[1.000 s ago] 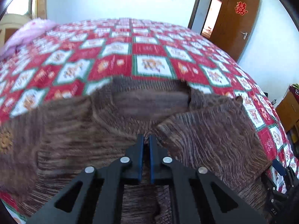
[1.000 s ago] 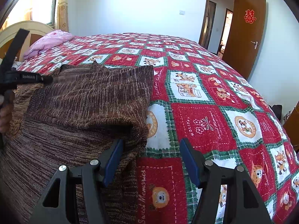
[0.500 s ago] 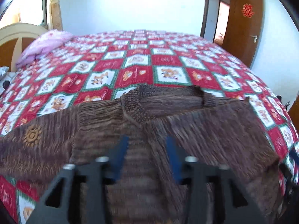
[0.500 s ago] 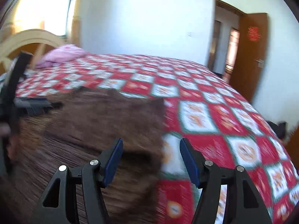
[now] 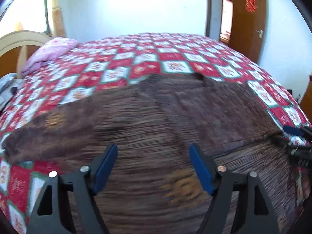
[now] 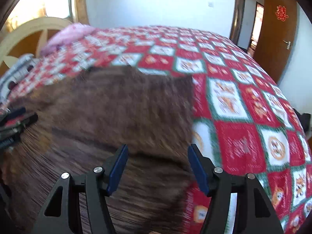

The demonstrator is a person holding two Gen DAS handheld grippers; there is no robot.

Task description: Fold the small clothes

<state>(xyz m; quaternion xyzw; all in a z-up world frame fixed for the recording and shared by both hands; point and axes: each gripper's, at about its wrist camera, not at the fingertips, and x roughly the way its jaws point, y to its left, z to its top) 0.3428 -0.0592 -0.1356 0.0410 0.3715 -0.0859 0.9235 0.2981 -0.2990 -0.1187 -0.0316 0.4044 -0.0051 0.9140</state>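
Both wrist views close above sweater (image 5: 156, 120)

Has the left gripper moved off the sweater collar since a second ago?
Yes. The left gripper has backed away from the collar, which now lies farther up the view, toward the door. Its jaws have just been opening and hold nothing.

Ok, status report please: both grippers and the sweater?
Left gripper jaws just opened, empty. Right gripper open, empty. Brown sweater flat on bed, right side folded in. Nothing blocking.

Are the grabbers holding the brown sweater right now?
No. The left gripper has just been opening its jaws, the right gripper is open too, and the brown sweater lies loose on the bed.
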